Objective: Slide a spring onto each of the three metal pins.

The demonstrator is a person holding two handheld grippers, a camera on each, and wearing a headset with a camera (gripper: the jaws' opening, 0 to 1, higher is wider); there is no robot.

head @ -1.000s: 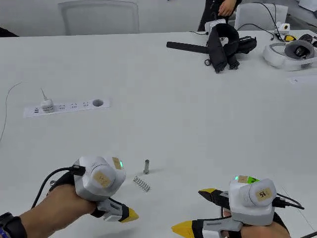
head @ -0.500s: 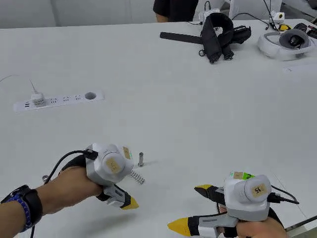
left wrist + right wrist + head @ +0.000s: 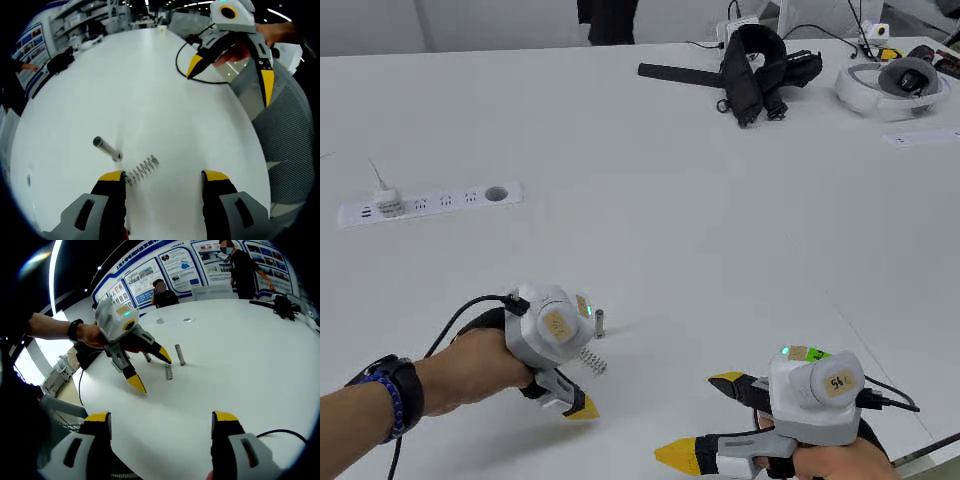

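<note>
Hovering low over the white counter (image 3: 700,200), the left gripper (image 3: 164,177) has its jaws spread wide, with nothing held between them. One spring (image 3: 142,170) lies flat on the counter, right at the tip of one jaw; I cannot tell if it touches the jaw. One metal pin (image 3: 106,148) stands upright just beyond the spring, apart from it. The right gripper (image 3: 702,418) is well apart, near the counter edge, and its jaws are also spread and empty.
</note>
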